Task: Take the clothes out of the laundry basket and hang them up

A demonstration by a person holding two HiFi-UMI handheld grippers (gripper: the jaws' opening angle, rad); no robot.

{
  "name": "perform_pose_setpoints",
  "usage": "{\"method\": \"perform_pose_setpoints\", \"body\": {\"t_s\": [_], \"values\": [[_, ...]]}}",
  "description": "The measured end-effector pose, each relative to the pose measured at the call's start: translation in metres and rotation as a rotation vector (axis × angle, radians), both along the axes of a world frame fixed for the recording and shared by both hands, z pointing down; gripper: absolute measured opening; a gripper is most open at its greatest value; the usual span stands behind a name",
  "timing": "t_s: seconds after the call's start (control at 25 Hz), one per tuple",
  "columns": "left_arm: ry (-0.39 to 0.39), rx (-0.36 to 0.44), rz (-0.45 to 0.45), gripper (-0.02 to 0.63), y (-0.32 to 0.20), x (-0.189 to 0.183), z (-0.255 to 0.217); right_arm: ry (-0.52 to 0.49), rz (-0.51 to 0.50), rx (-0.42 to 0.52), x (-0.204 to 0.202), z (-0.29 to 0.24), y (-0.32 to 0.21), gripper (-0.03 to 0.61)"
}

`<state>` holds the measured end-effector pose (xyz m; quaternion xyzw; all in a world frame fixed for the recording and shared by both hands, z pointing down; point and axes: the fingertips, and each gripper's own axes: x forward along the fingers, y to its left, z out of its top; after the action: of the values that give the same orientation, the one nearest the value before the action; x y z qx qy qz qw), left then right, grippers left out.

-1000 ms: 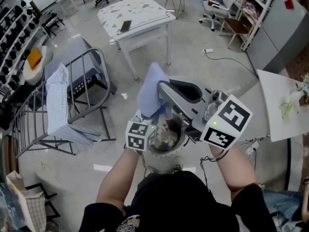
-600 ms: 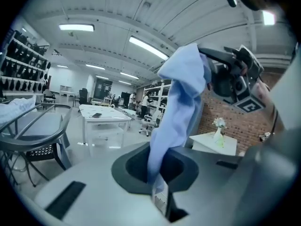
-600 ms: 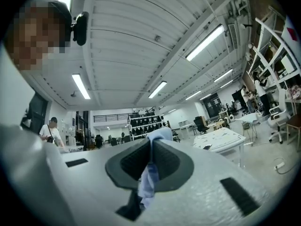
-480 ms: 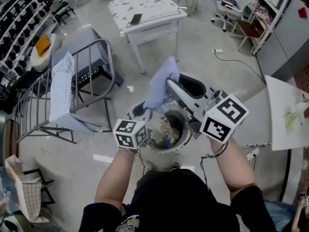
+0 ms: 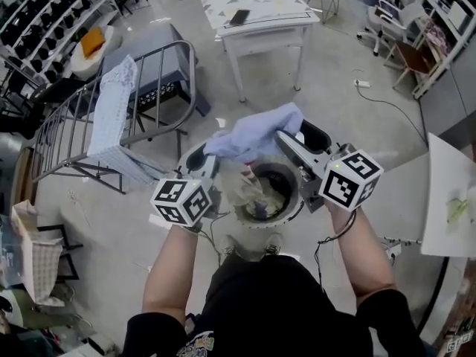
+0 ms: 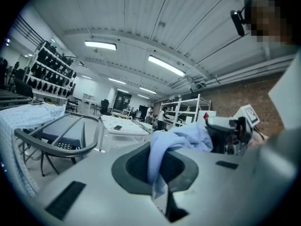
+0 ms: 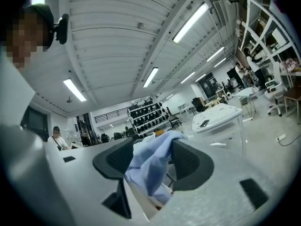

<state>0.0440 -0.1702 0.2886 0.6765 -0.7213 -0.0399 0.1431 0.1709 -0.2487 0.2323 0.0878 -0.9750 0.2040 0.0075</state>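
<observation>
A light blue garment hangs above the round laundry basket, stretched between both grippers. My left gripper is shut on its left end; in the left gripper view the cloth comes out of the closed jaws. My right gripper has just been opening its jaws. In the right gripper view the cloth drapes loosely between the spread pads, which do not press on it. Several more clothes lie in the basket.
A metal drying rack stands at the left with a pale checked cloth hung over it. Beyond it is a white table with a phone. Another white tabletop is at the right. Shelves line the far left.
The blue garment, bunched upright before, now spreads sideways between the grippers. The left gripper has moved left, still shut on the cloth. The right gripper's jaws have opened.
</observation>
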Motion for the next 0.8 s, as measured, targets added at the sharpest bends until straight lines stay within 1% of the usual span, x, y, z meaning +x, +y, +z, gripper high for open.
{"method": "perform_pose_setpoints", "body": {"t_s": [0.2, 0.32, 0.4, 0.48, 0.6, 0.68, 0.8], "values": [[-0.034, 0.042, -0.095, 0.012, 0.032, -0.023, -0.021, 0.009, -0.047, -0.098, -0.022, 0.035, 0.002, 0.273], [-0.053, 0.062, -0.161, 0.012, 0.06, -0.041, -0.034, 0.01, -0.093, -0.109, -0.039, 0.044, 0.021, 0.281], [-0.047, 0.081, -0.214, 0.012, 0.083, -0.058, -0.042, 0.006, -0.113, -0.118, -0.049, 0.046, 0.033, 0.298], [-0.034, 0.104, -0.254, 0.012, 0.106, -0.075, -0.05, 0.008, -0.127, -0.133, -0.06, 0.05, 0.043, 0.298], [-0.028, 0.139, -0.279, 0.012, 0.133, -0.093, -0.06, 0.034, -0.152, -0.152, -0.08, 0.066, 0.059, 0.298], [-0.013, 0.165, -0.274, 0.012, 0.15, -0.101, -0.068, 0.068, -0.175, -0.169, -0.096, 0.083, 0.075, 0.298], [-0.005, 0.178, -0.259, 0.012, 0.174, -0.11, -0.086, 0.122, -0.223, -0.163, -0.123, 0.108, 0.104, 0.298]]}}
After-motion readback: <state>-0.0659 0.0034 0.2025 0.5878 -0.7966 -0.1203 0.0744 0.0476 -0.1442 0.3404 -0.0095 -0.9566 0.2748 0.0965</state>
